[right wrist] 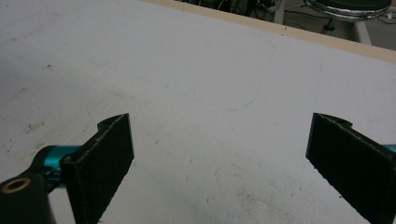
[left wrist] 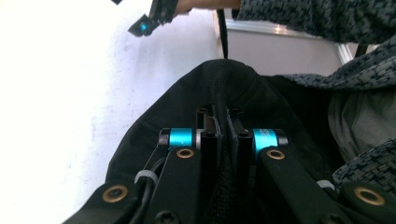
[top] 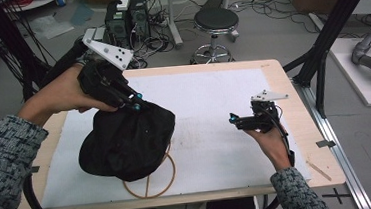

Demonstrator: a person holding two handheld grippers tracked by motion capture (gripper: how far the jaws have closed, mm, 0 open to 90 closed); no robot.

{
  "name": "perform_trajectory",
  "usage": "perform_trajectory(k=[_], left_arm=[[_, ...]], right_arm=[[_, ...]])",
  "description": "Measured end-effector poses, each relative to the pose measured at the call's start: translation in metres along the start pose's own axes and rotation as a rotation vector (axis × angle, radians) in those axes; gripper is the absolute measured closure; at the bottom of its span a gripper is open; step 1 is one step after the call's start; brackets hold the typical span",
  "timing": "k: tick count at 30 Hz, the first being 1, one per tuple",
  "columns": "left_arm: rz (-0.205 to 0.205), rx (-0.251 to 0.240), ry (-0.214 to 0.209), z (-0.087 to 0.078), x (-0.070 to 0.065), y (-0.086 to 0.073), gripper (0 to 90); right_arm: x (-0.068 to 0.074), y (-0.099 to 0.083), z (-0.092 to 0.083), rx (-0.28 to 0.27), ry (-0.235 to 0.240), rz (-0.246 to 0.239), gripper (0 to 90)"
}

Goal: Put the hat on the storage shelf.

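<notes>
A black cap sits over a wooden ring stand at the front left of the white mat. My left gripper comes in from the upper left and is shut on a fold of fabric at the top of the cap; the cloth is pinched between its two pads. My right gripper rests in a hand at the right of the mat, jaws pointing left. It stands open over bare mat, with nothing between the pads.
The mat covers a wooden table. A small wooden stick lies near the front right corner. Behind the table are a black stool, computer boxes and loose cables. A black frame post rises at the right.
</notes>
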State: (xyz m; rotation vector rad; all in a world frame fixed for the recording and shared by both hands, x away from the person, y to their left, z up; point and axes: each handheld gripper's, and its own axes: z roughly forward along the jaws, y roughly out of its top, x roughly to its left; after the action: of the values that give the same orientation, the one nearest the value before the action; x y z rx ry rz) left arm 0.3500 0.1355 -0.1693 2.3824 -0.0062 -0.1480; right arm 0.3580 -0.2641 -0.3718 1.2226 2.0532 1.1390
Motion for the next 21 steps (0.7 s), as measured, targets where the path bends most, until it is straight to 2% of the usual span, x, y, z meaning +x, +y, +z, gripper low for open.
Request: perform_trajectory(k=[5,8,11,12,13,14,15,16,17,18,20,21], left_arm=[[-0.003,0.024,-0.008,0.009,0.001,0.001,80.9],[-0.017,0.040,-0.007,0.014,0.003,0.002,69.1],[-0.028,0.082,0.010,0.021,0.005,0.001,63.8],[-0.032,0.085,0.010,0.022,0.006,0.000,57.9],[-0.033,0.083,0.011,0.023,0.007,0.000,57.9],[-0.039,0.082,0.013,0.024,0.007,-0.001,54.3],[-0.038,0.077,0.012,0.024,0.008,-0.001,53.1],[-0.046,0.033,0.009,0.021,0.010,-0.003,51.9],[-0.046,0.033,0.009,0.021,0.010,-0.003,50.6],[-0.051,0.006,0.006,0.020,0.011,-0.005,50.6],[-0.059,-0.025,0.040,0.017,0.012,-0.009,48.0],[-0.071,-0.048,0.042,0.015,0.014,-0.012,46.7]], right_arm=[[0.000,0.000,0.000,0.000,0.001,-0.001,7.2],[0.000,-0.001,0.001,0.003,0.001,0.000,7.2],[0.000,-0.001,0.000,-0.001,0.001,0.002,7.2],[0.000,-0.001,0.000,-0.002,0.001,0.003,7.2],[0.000,-0.001,0.000,-0.002,0.001,0.003,7.2],[-0.001,-0.001,0.000,-0.003,-0.001,0.000,7.2],[-0.001,-0.001,0.000,-0.002,0.001,0.003,7.2],[-0.001,-0.001,-0.001,-0.002,0.002,0.003,7.2],[-0.001,-0.001,-0.001,-0.002,0.002,0.003,7.2],[-0.001,-0.001,-0.001,-0.003,0.003,0.004,7.2],[-0.001,-0.001,-0.001,-0.003,0.001,0.002,7.2],[-0.001,-0.001,-0.001,-0.004,-0.001,0.003,7.2]])
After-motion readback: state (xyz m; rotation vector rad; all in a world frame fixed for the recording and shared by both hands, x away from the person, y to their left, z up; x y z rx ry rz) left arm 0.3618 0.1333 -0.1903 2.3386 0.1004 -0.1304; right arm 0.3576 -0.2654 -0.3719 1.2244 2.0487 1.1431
